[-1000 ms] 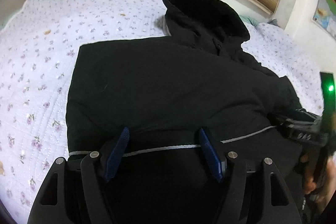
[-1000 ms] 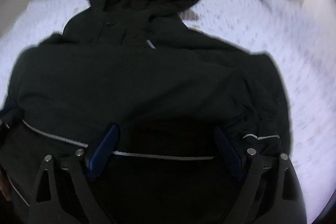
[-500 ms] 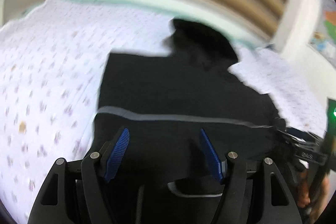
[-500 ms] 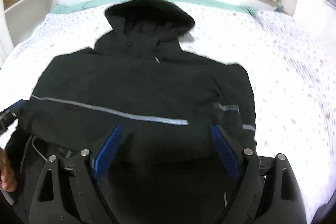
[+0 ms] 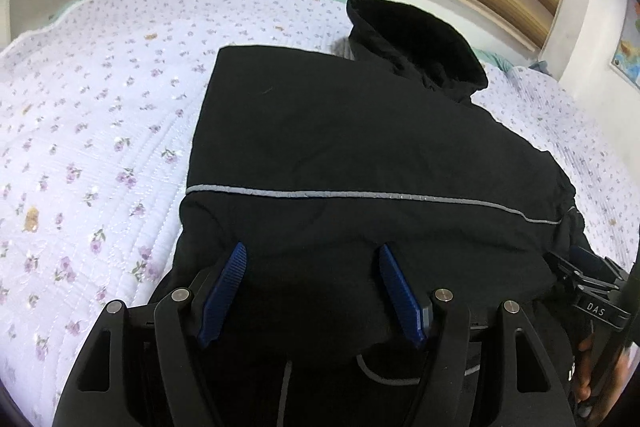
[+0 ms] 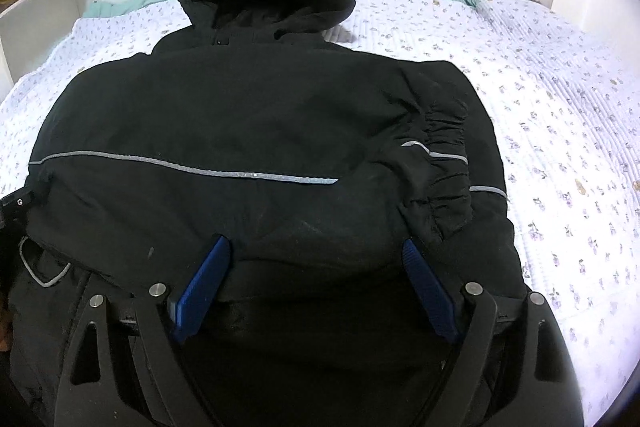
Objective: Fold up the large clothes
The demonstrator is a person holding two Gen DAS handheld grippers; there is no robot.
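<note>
Two grippers angle down over a black hooded jacket with grey reflective piping (image 6: 256,131) lying on the floral quilted bed (image 5: 100,131). Its near hem is cut off below both frames. Left gripper (image 5: 312,259) and right gripper (image 6: 316,255) fingers stand apart, clamping nothing.

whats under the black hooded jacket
The black hooded jacket lies on a white quilted bedspread with purple flowers, visible all round it. The bedspread directly beneath is covered.

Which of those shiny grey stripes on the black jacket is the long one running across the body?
The reflective stripe across the body, one unbroken line over the jacket. The short stripes sit on the gathered sleeve at the jacket's right.
</note>
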